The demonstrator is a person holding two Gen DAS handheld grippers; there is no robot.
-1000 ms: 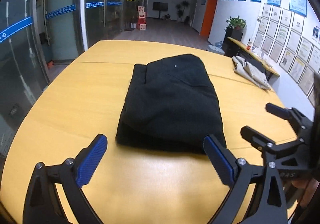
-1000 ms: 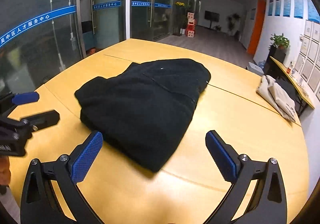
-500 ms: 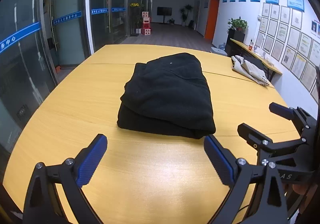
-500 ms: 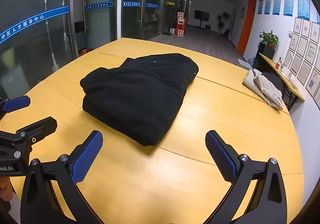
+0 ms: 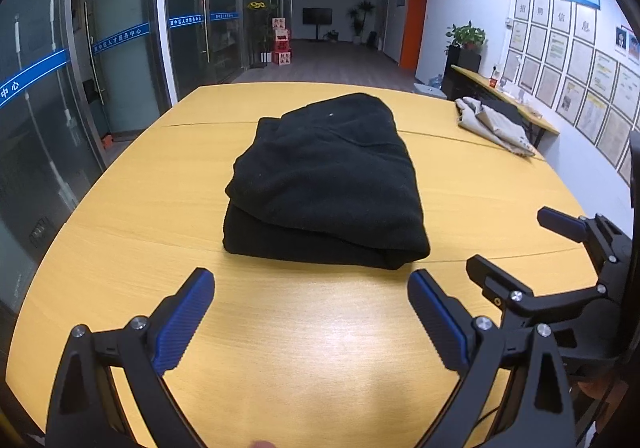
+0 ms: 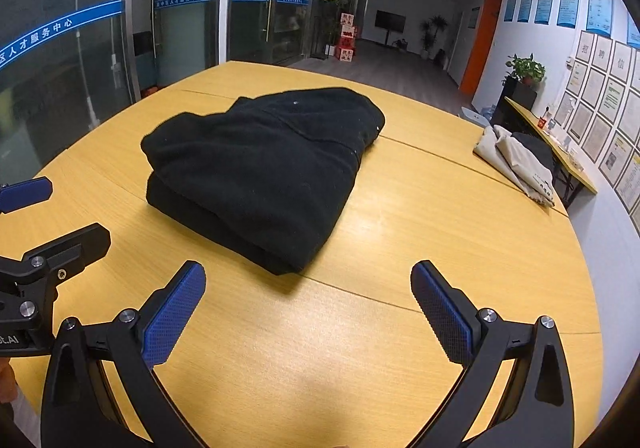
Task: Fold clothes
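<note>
A black garment (image 5: 326, 183) lies folded in a thick stack in the middle of the yellow table (image 5: 304, 348), its layered edge facing the grippers. The left gripper (image 5: 310, 312) hovers over bare tabletop just short of that edge, jaws spread wide, nothing between them. The right gripper (image 6: 308, 308) hangs beside it, equally wide and empty, near the stack's corner. A beige cloth (image 6: 516, 163) sits at the table's far right edge.

Wall notices (image 5: 560, 47) too small to read; grey cloth (image 6: 520, 163) hides side desk's near end.
</note>
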